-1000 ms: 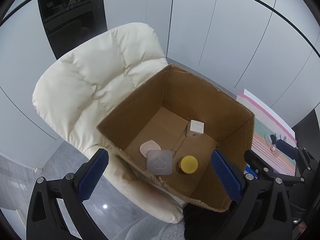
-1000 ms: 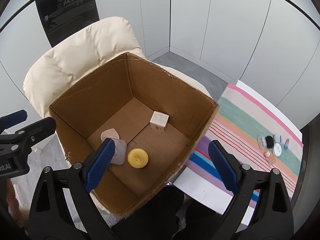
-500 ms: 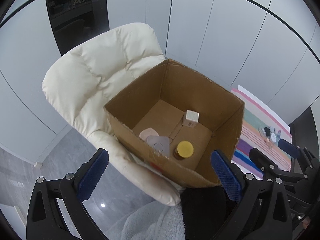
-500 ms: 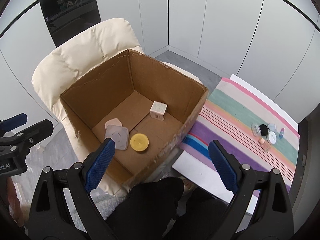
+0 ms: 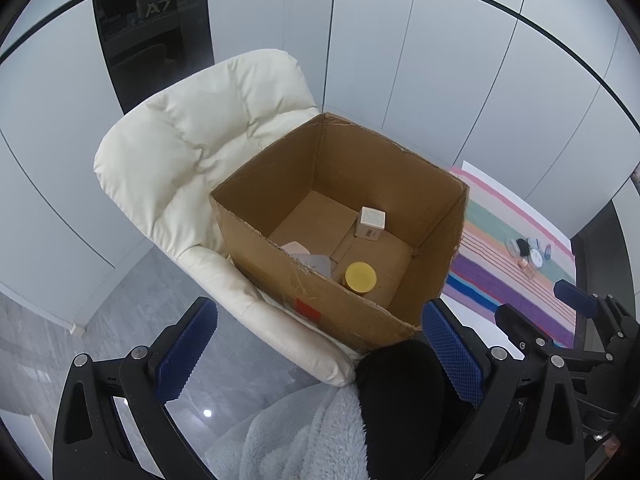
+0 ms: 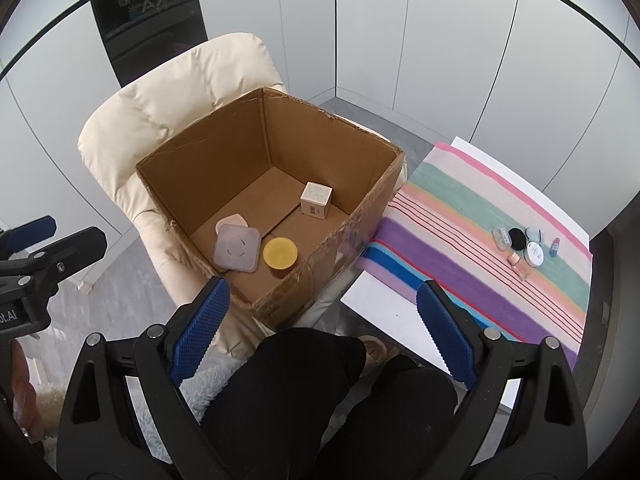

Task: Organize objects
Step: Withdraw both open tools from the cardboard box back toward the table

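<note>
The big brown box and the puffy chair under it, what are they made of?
The box looks like plain matte cardboard: brown, with torn, frayed edges and fold seams on its floor. The chair looks like soft padded cushion in a smooth cream cover, maybe leather or imitation; its quilted puffs carry a faint sheen, but the pictures cannot settle which.

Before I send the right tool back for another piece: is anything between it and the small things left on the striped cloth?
Nothing visible. The right tool is open and empty above the person's lap, and the cluster of small things lies on bare striped cloth ahead to its right. The box sits to the left, off that line.
</note>
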Demonstrator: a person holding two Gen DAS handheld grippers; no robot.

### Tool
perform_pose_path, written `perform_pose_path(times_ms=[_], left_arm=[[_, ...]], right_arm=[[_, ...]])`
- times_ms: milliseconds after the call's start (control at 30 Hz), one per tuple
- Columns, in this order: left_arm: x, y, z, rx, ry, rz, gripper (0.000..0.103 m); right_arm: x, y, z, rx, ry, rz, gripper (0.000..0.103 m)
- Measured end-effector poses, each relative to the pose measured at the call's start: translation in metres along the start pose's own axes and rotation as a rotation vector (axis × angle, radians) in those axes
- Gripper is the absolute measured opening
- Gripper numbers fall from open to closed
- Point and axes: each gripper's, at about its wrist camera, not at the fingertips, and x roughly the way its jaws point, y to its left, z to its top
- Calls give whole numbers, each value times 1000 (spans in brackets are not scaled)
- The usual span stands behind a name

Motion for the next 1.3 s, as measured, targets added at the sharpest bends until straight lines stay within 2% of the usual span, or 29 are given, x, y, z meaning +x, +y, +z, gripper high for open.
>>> perform_pose_path(times_ms=[333,667,967,1300], left_arm=[[-9,-2,-2,2,-13,-16,103],[-10,-30,2,64,-13,-58,103],[-9,-86,3,160,-19,-124,103],[-6,-167,-4,297,-13,-208,103]], right_arm=[[-15,-5,-4,14,-23,-19,96],[-23,-26,-8,67,-34,-53,96],[-41,-77,-26,162,-39,-123,96],[-67,-149,-67,315,-47,-223,96]])
